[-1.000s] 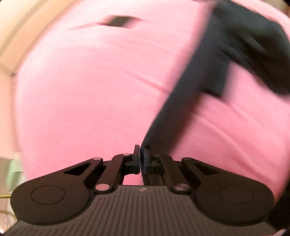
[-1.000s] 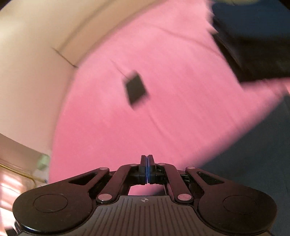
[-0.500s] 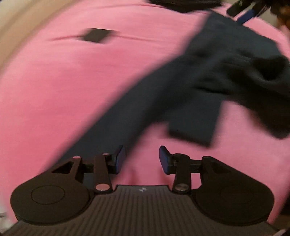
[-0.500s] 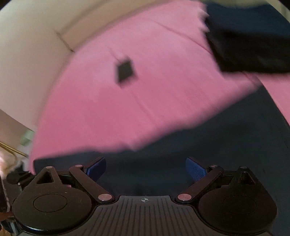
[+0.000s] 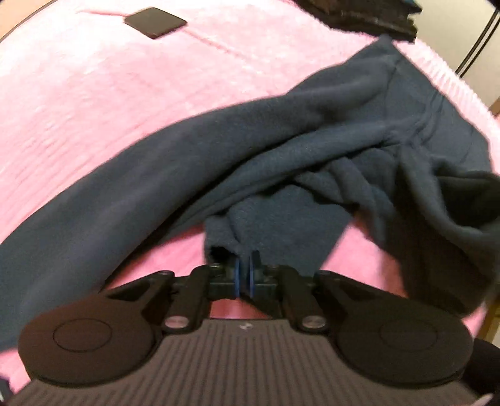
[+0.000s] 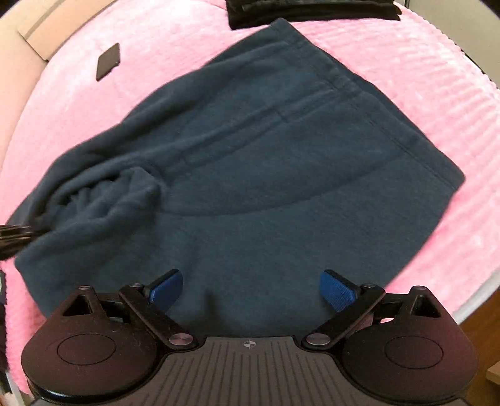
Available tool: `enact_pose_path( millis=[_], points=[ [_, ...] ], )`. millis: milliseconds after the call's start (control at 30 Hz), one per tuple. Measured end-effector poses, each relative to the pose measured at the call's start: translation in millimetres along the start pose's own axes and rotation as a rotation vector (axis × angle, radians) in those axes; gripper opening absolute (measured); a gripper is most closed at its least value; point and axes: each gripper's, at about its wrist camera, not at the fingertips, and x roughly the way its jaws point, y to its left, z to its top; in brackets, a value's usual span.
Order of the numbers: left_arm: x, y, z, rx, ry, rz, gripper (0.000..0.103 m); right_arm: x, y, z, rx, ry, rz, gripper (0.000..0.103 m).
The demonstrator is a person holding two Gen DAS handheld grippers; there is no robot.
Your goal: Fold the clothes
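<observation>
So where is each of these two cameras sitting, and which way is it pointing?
Left wrist: on the left gripper, looking along its shut fingers at a pinched cuff of the navy garment; only gripper parts show.
Right wrist: on the right gripper, open, looking down on the garment's waistband end.
Shared: garment, pink blanket, black patch, black pile.

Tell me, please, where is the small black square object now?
The small black square lies on the pink blanket, at upper left in both views, apart from the navy garment and left of the black folded pile.
</observation>
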Motion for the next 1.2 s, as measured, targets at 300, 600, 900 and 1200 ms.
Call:
enact_pose_path(
  millis=[300,600,900,1200],
  points=[
    [-136,56,-132,-0.181,0.281,0.279,0.003,1,-2,0,-0.082,0.007,0.011,0.097],
    [-116,79,-228,-0.124,0.606,0.307,0.02,-5,16,-17,-0.16,-0.009,-0.078,0.097],
    [-116,49,-137,0.071,0.244,0.285,0.022,-41,-22,-31,0.116,-0.137,-0.173,0.097],
    [-43,-77,90,0.373,-0.116,-0.002,0.041,-26,-128,19,0.363,-0.291,-0.12,0.097]
  ],
)
